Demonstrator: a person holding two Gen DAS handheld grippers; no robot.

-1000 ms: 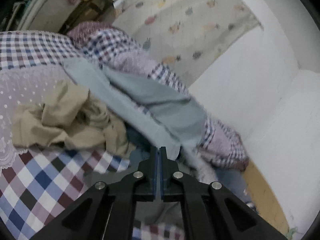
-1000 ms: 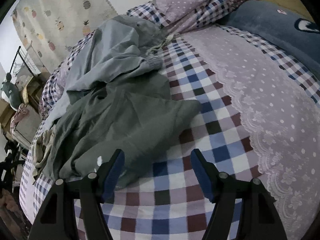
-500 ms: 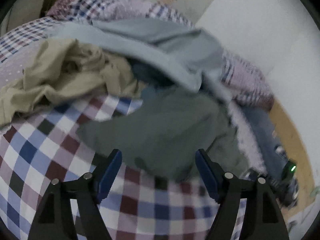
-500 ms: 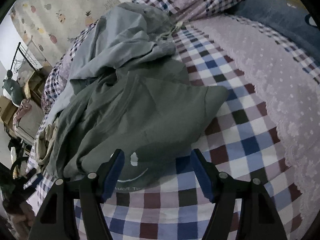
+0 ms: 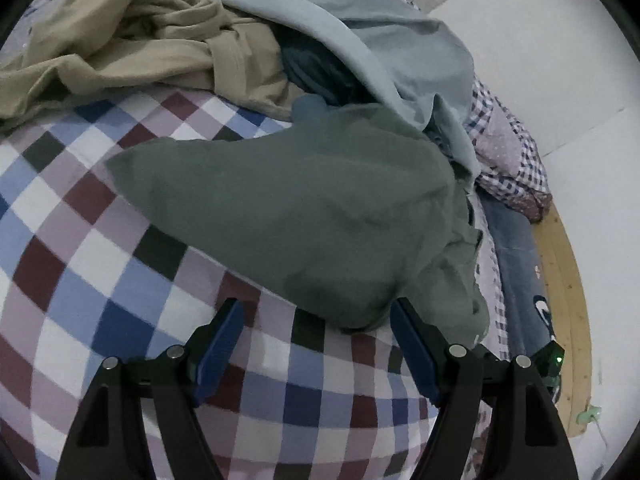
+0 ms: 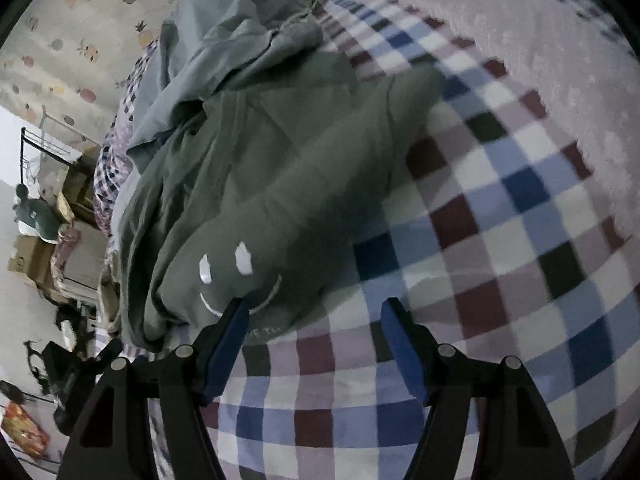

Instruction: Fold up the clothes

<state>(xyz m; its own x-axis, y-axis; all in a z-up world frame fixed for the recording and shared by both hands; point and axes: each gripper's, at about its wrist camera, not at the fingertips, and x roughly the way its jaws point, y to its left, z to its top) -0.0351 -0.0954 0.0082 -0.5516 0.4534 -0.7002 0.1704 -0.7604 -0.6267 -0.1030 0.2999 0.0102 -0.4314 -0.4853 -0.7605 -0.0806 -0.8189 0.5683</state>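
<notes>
Both grippers, left (image 5: 316, 322) and right (image 6: 314, 320), spread, empty, at green shirt (image 5: 304, 208) near hem; bare checked bedspread (image 6: 500, 240) right, clothes pile (image 5: 360, 40) far.

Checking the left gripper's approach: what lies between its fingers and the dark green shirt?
Only bare checkered bedspread separates the open left gripper from the dark green shirt, in the left wrist view.

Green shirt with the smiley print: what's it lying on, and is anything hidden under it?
The green shirt lies on the checkered bedspread, its far edge tucked under the light blue garment. Whatever is beneath the shirt is covered.
</notes>
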